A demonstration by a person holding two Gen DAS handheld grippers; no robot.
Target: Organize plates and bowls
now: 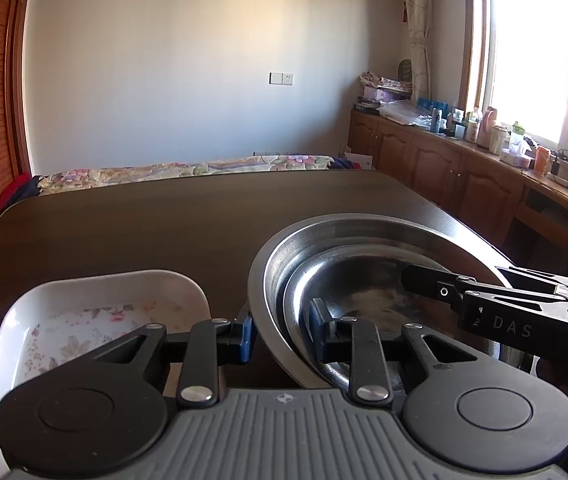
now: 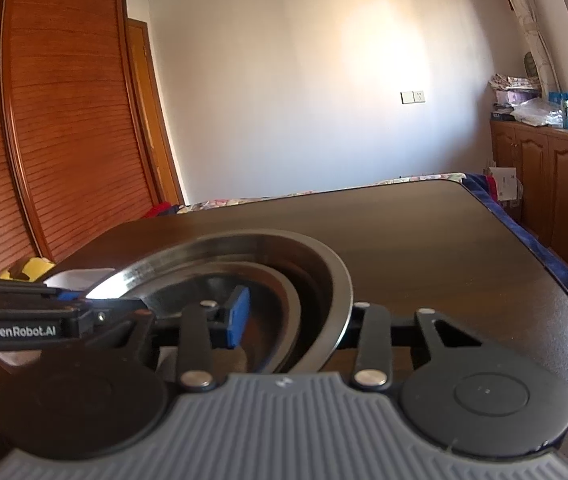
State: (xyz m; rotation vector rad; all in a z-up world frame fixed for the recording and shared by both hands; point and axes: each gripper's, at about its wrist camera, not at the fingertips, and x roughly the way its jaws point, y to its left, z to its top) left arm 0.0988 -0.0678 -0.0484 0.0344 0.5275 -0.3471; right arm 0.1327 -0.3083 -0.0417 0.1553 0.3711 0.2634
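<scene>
two nested steel bowls (image 1: pixel 364 256), shiny, beside white floral dish (image 1: pixel 95 308)

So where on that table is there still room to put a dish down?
The whole far half of the table is bare, beyond the floral dish and steel bowls. The near edge is crowded: dish, bowls and both grippers.
</scene>
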